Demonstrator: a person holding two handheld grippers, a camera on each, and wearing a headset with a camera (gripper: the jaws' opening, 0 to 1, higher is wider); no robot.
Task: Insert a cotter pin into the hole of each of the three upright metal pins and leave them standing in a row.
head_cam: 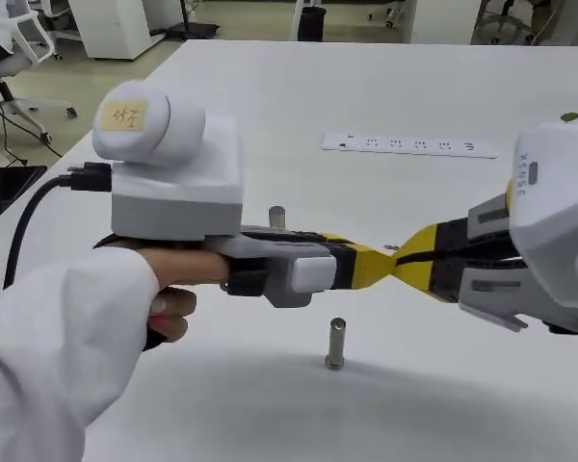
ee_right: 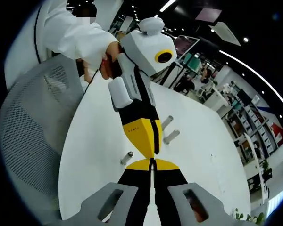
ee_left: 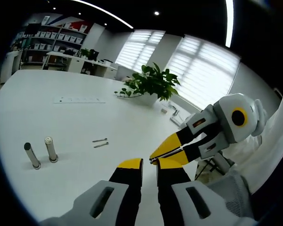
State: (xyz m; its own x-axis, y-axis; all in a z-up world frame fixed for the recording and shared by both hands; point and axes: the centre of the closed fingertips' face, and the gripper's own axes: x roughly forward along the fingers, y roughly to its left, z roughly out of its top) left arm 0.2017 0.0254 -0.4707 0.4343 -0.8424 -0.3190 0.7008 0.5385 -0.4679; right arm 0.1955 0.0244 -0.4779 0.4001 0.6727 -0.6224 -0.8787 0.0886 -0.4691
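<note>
Transfer stage, as we read it: we judge none of the three metal pins (ee_right: 172,136) fitted yet, and the two grippers meet tip to tip in the air above the white table (head_cam: 462,87). The right gripper (ee_right: 153,164) has its jaws pressed together. In the left gripper view a thin sliver at its tip is, we think, a cotter pin (ee_left: 152,161), though it is too small to be sure. The left gripper (ee_left: 149,164) holds its jaws narrowly apart, facing that tip. Two loose cotter pins (ee_left: 100,142) lie flat on the table near the standing pins. In the head view the nearest pin (head_cam: 336,344) stands upright just below the meeting tips, and another pin (head_cam: 277,218) peeps out behind the left gripper. Both grippers lie roughly level, opposed nose to nose; the left hand (head_cam: 178,284), in a white sleeve, grips from beneath. Next, we judge, the cotter must be regripped, aligned with a pin's cross-hole, and pushed through without toppling the pin.
</note>
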